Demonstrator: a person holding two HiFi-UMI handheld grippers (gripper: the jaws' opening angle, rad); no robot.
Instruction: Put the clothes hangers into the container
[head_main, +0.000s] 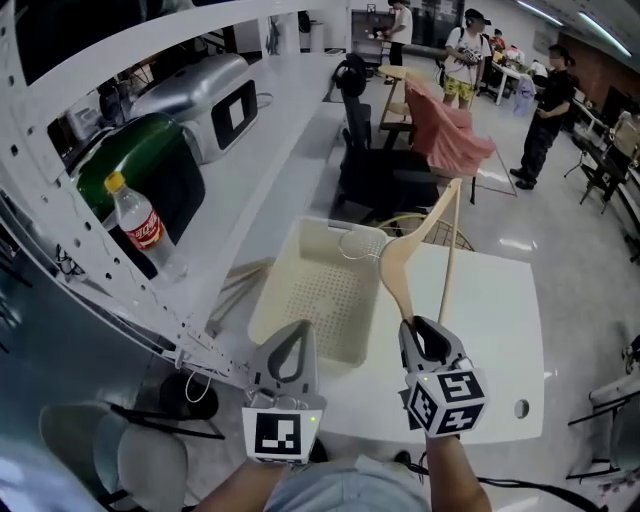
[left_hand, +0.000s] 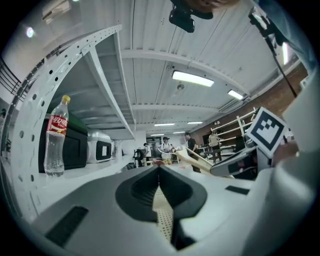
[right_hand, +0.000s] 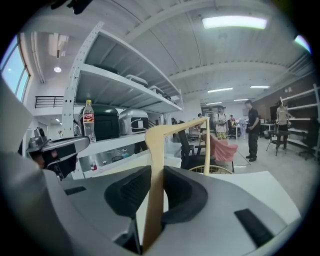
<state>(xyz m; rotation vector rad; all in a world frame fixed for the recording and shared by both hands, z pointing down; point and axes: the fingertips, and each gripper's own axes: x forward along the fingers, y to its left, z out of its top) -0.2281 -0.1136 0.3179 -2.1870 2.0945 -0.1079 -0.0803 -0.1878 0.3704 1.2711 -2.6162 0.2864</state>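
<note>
The one printed thing is the red label (head_main: 146, 231) round the clear bottle (head_main: 138, 205), which stands well off to the left of the left tongs (head_main: 294, 330) and farther still from the right tongs (head_main: 416, 326); it bears white script, too small and blurred to read letter by letter; the cube (head_main: 277, 436) on the left tongs and the cube (head_main: 448, 402) on the right tongs show black-and-white square markers, patterns only, without letters or numbers
</note>
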